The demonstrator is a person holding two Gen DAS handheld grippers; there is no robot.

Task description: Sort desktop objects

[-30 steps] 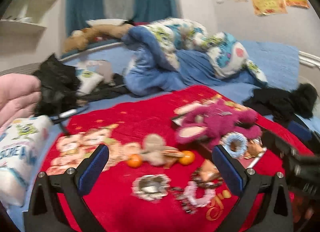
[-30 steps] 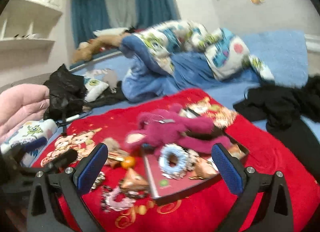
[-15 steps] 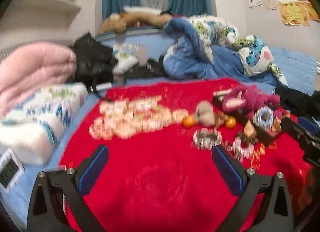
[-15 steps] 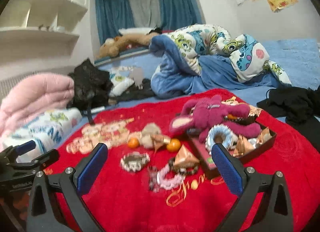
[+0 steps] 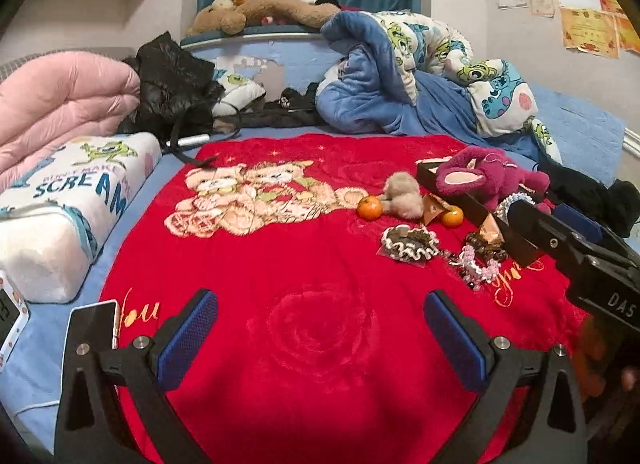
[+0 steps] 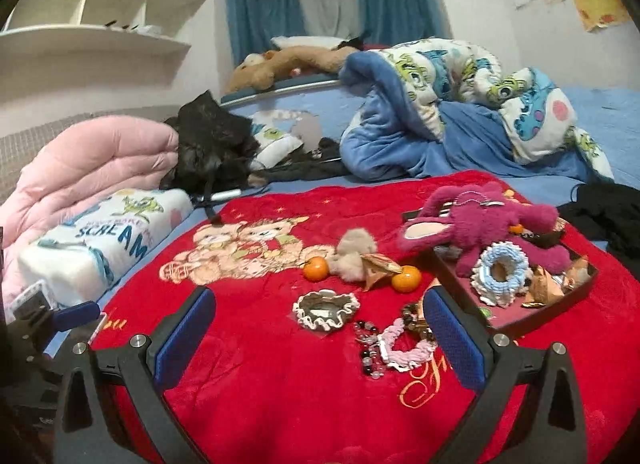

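A dark tray [image 6: 540,314] on the red blanket holds a magenta plush [image 6: 484,224], a blue scrunchie [image 6: 500,274] and foil wrappers. Loose on the blanket lie two oranges [image 6: 316,268] [image 6: 406,278], a beige fluffy toy [image 6: 354,254], a brown-and-white scrunchie [image 6: 326,310], a pink scrunchie [image 6: 404,346] and beads. In the left wrist view the same oranges [image 5: 369,207] and tray [image 5: 480,208] sit at the right. My left gripper [image 5: 320,340] is open over bare blanket. My right gripper [image 6: 320,334] is open, just short of the scrunchies.
A phone [image 5: 92,328] lies at the blanket's near-left corner beside a white printed pillow [image 5: 68,208]. A pink quilt [image 5: 60,104], black bag [image 5: 172,84] and blue bedding [image 5: 400,96] crowd the back. Black clothes [image 6: 608,212] lie right of the tray.
Both grippers have pulled back and away from the objects, so more of the red blanket shows. Both stayed open and nothing was picked up.
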